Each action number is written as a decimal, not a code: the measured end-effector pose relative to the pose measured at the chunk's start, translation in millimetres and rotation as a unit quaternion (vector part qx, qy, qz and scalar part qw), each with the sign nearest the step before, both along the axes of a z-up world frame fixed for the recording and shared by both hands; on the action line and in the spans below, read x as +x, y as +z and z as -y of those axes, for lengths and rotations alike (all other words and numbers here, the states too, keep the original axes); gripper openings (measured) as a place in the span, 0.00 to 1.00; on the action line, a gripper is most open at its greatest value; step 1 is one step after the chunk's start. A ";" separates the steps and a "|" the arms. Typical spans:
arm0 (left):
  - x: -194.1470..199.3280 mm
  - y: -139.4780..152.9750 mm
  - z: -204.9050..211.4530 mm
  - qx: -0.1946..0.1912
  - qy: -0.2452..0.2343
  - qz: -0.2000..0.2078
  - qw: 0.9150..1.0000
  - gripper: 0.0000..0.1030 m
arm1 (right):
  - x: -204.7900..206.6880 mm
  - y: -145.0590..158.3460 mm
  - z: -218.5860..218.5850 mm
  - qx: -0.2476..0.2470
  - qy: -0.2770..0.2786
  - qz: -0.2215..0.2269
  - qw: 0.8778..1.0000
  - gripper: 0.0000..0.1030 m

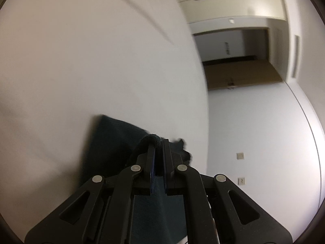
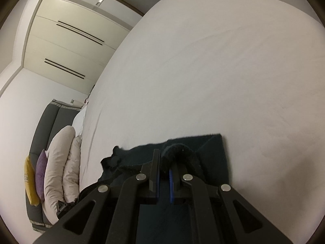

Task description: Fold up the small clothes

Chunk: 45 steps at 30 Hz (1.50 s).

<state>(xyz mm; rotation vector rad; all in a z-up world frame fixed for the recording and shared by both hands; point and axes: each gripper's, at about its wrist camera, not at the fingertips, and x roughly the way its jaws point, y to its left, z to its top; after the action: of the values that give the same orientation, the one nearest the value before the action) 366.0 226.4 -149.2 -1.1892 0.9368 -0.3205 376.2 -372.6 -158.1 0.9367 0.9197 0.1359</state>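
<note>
The fingers of both grippers are clamped on folds of a dark teal garment [image 1: 113, 142]: the left gripper [image 1: 159, 142] pinches one bunched edge, the right gripper [image 2: 163, 152] another. The garment hangs from them over the white bed [image 2: 203, 71], its far part lying on the sheet. Light, limp cloth, it will likely sag and slide; corners or hems look the best holds.

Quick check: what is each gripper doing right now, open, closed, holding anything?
Left gripper: closed on the dark garment.
Right gripper: closed on the same dark garment, over the white bed.
</note>
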 end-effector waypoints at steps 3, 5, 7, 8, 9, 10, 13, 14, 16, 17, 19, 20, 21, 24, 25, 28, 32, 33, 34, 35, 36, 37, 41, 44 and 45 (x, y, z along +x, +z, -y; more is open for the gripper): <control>12.9 -28.6 -1.7 -0.012 0.002 -0.032 0.999 0.06 | 9.7 -9.3 2.0 -0.001 -0.010 -0.015 1.000 0.09; 19.0 -37.2 1.0 -0.021 -0.003 -0.035 0.999 0.06 | 13.6 -20.2 7.2 0.023 -0.024 -0.026 0.999 0.12; 27.6 -40.8 5.4 -0.021 -0.015 -0.037 0.999 0.08 | 10.9 -23.7 16.7 0.051 -0.045 -0.016 0.998 0.33; 30.6 -40.8 6.4 -0.020 -0.019 -0.037 0.999 0.14 | 7.8 -23.2 21.6 0.070 -0.056 0.001 0.996 0.43; 33.9 -38.8 5.7 -0.023 -0.021 -0.033 0.999 0.24 | 5.3 -22.4 25.0 0.085 -0.064 0.016 0.994 0.61; 35.6 -38.7 6.0 -0.027 -0.017 -0.028 0.999 0.32 | 1.1 -20.0 29.5 0.090 -0.079 0.024 0.993 0.81; 38.6 -27.8 -2.0 -0.049 0.009 -0.001 0.999 0.82 | -7.5 -12.5 35.8 0.072 -0.103 0.026 0.992 0.85; 39.2 -22.7 -4.6 -0.045 0.017 0.004 0.999 0.88 | -10.0 -10.4 37.2 0.066 -0.105 0.024 0.992 0.85; 40.3 -16.7 -7.6 -0.048 0.018 0.009 0.999 0.89 | -17.6 -5.4 37.9 0.056 -0.110 0.022 0.992 0.84; 39.0 -13.7 -8.9 -0.054 0.019 0.017 0.998 0.89 | -21.7 -1.4 38.2 0.050 -0.110 0.025 0.992 0.84; 37.9 -3.7 -5.9 -0.040 0.017 0.036 0.998 0.89 | -29.9 11.7 29.5 0.034 -0.092 0.045 0.994 0.82; 34.1 1.3 -2.8 -0.029 0.010 0.043 0.999 0.89 | -32.6 16.8 22.5 0.025 -0.078 0.050 0.995 0.81; 29.7 7.1 1.7 -0.017 0.002 0.050 0.999 0.89 | -35.8 23.2 12.5 0.016 -0.059 0.059 0.996 0.81; 7.3 20.8 27.1 0.017 -0.035 0.073 0.997 0.88 | -46.7 39.3 -21.1 -0.012 0.016 0.082 0.996 0.79; 1.2 23.8 33.9 0.029 -0.044 0.077 0.996 0.88 | -51.0 42.0 -34.9 -0.019 0.042 0.087 0.995 0.79; -13.4 27.0 58.1 0.094 -0.075 0.091 0.989 0.89 | -59.5 38.1 -61.6 -0.028 0.090 0.092 0.991 0.79; -22.2 3.0 85.6 0.184 -0.114 0.070 0.974 0.81 | -57.0 4.0 -52.5 -0.044 0.075 0.037 0.996 0.74; -26.0 -4.9 88.9 0.196 -0.116 0.067 0.971 0.73 | -57.6 -2.8 -45.8 -0.046 0.067 0.032 0.996 0.62; -27.4 -11.2 90.9 0.211 -0.118 0.072 0.968 0.71 | -60.6 -8.3 -39.4 -0.037 0.058 0.029 0.997 0.52; -29.2 -13.6 92.6 0.218 -0.118 0.078 0.966 0.64 | -65.8 -10.1 -33.2 -0.020 0.050 0.033 0.998 0.50; -29.6 -15.8 91.5 0.217 -0.116 0.078 0.966 0.61 | -68.8 -8.5 -28.4 -0.012 0.041 0.037 0.998 0.50; -35.8 -22.5 79.9 0.215 -0.115 0.079 0.967 0.61 | -76.3 -2.7 -19.9 -0.031 0.021 0.036 0.999 0.54; -29.2 -20.9 80.1 0.243 -0.092 0.072 0.963 0.61 | -108.9 21.1 8.9 -0.039 -0.048 0.060 0.996 0.58; -43.8 -15.8 75.3 0.250 -0.086 0.075 0.962 0.61 | -131.8 41.7 -3.9 -0.027 -0.028 0.108 0.993 0.58; -46.6 -13.3 78.4 0.259 -0.084 0.079 0.959 0.61 | -134.0 46.1 -13.6 -0.027 -0.003 0.120 0.992 0.58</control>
<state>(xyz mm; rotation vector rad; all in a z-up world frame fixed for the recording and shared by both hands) 319.4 148.0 -162.5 -0.5965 0.9101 -0.2781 242.2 -359.0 -111.9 0.8523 0.6953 0.2115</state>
